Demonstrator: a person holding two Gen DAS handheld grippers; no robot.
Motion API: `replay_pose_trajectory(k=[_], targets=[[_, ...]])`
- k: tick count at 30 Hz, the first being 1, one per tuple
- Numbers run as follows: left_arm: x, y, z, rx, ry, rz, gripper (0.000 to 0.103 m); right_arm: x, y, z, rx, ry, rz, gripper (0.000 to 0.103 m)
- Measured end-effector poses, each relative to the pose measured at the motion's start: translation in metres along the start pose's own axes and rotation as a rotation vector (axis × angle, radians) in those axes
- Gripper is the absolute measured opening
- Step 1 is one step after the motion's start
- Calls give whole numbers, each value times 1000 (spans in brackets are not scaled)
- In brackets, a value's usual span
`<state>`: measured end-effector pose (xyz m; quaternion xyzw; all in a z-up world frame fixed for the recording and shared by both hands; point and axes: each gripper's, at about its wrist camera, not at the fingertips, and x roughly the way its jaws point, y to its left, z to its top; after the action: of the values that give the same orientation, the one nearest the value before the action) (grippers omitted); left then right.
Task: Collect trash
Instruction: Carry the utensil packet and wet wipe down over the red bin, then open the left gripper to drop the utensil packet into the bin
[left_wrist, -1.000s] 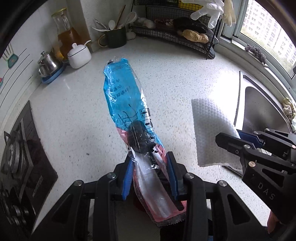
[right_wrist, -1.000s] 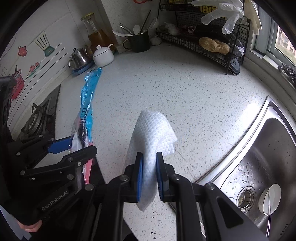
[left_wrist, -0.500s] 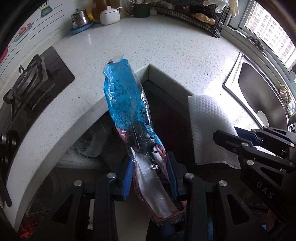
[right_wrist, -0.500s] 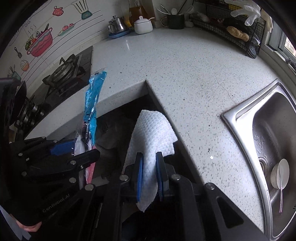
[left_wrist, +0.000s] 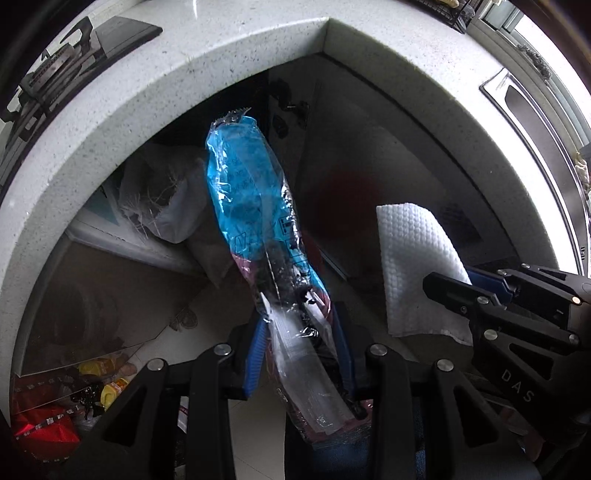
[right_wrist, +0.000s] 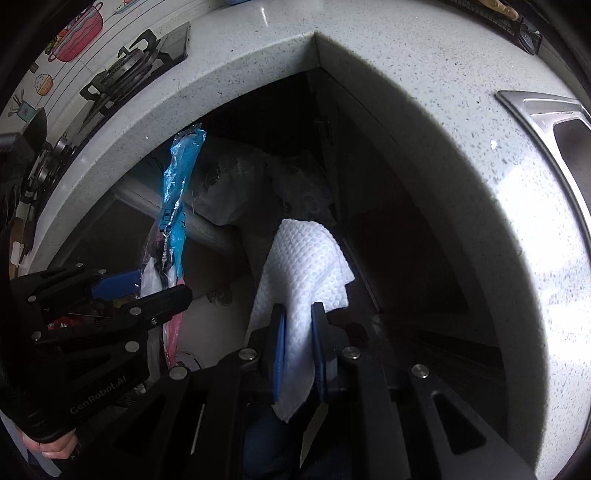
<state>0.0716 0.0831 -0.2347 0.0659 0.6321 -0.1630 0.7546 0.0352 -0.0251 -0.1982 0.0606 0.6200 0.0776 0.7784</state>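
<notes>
My left gripper (left_wrist: 301, 332) is shut on a long blue and pink plastic wrapper (left_wrist: 251, 206) that sticks up and forward from its jaws; the wrapper also shows in the right wrist view (right_wrist: 177, 206). My right gripper (right_wrist: 298, 332) is shut on a white paper towel (right_wrist: 306, 266), which also shows in the left wrist view (left_wrist: 413, 258). Both grippers are held side by side below the level of the speckled white countertop (left_wrist: 221, 48), in front of the dark open space under its inner corner.
Under the counter lie whitish plastic bags (left_wrist: 166, 199). A red packet (left_wrist: 44, 428) and yellow items (left_wrist: 107, 376) lie on the floor at the lower left. A gas stove (right_wrist: 122, 70) sits on the counter to the left, a steel sink (right_wrist: 565, 122) to the right.
Both grippers have pulled back off the countertop and dropped below its edge, each still holding its item. The view now faces the space under the counter corner.
</notes>
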Motion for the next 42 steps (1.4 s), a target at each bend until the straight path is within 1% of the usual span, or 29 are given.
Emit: replay_pose_trajectory(k=[5, 8, 11, 15, 16, 19, 24, 27, 29, 31, 33, 35, 37, 39, 42], targets=[[43, 11, 3, -18, 27, 11, 32, 43, 0, 12, -2, 37, 9, 13], [78, 20, 3, -34, 53, -3, 32, 76, -5, 17, -12, 46, 0, 13], [116, 28, 2, -38, 75, -3, 32, 114, -9, 22, -7, 59, 10, 13], [165, 40, 4, -52, 97, -24, 32, 165, -14, 21, 6, 87, 28, 13], [177, 42, 5, -52, 104, -30, 32, 174, -20, 16, 6, 87, 29, 13], [213, 43, 7, -29, 112, -28, 32, 206, -32, 16, 16, 93, 24, 13], [264, 45, 5, 12, 135, -55, 32, 257, -49, 15, 48, 116, 22, 13], [288, 44, 5, 32, 144, -55, 32, 270, -61, 4, 52, 124, 15, 13], [303, 43, 7, 35, 158, -69, 32, 281, -68, 1, 61, 130, 8, 13], [315, 44, 8, 49, 165, -76, 35, 285, -73, -3, 69, 134, 0, 13], [326, 43, 10, 63, 171, -80, 43, 292, -79, -7, 74, 141, -15, 13], [332, 44, 11, 61, 175, -94, 66, 295, -82, -10, 68, 157, -28, 13], [337, 46, 11, 58, 182, -110, 76, 294, -86, -11, 71, 167, -38, 13], [336, 45, 10, 65, 179, -109, 77, 289, -87, -12, 68, 166, -44, 13], [328, 43, 10, 74, 173, -98, 81, 280, -86, -11, 69, 162, -45, 13]])
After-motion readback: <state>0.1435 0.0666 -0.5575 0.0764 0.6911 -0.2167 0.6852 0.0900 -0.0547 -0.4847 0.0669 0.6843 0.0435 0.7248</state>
